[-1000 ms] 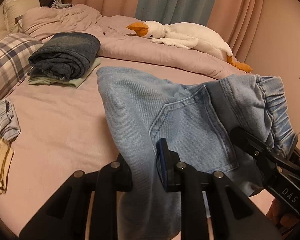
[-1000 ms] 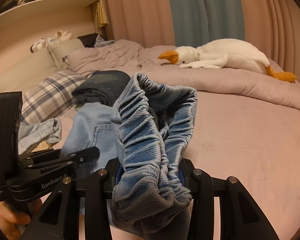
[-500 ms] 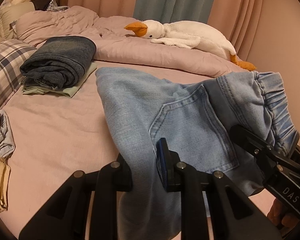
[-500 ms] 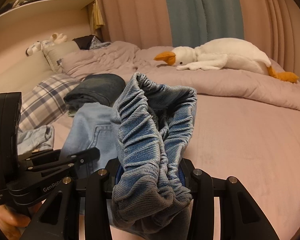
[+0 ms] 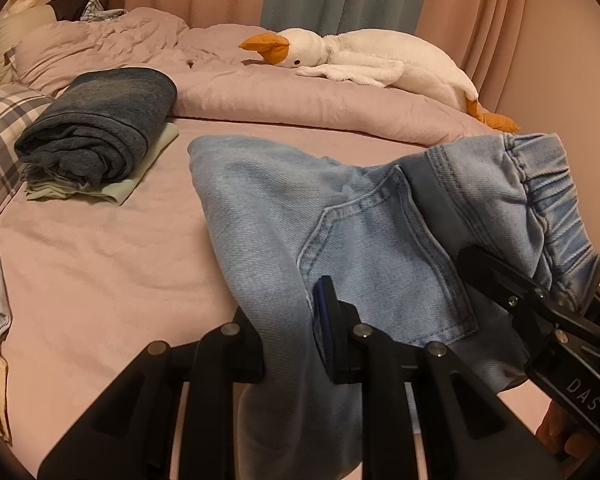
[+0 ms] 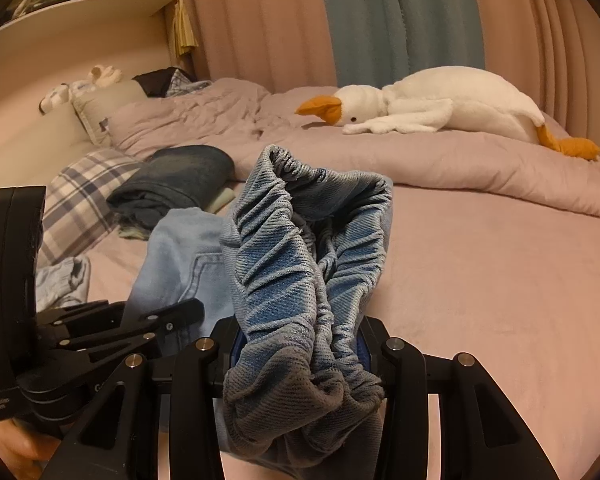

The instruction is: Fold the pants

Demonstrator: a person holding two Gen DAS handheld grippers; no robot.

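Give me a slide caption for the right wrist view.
Right gripper clamps the light blue jeans by their bunched elastic waistband above the bed.

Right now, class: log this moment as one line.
left gripper: shut on jeans | right gripper: shut on waistband | fold: not done

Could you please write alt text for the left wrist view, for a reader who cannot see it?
The left gripper is shut on light blue jeans, whose elastic waistband the right gripper holds. Beyond, on the pink bed, lie a folded clothes stack and a plush goose.
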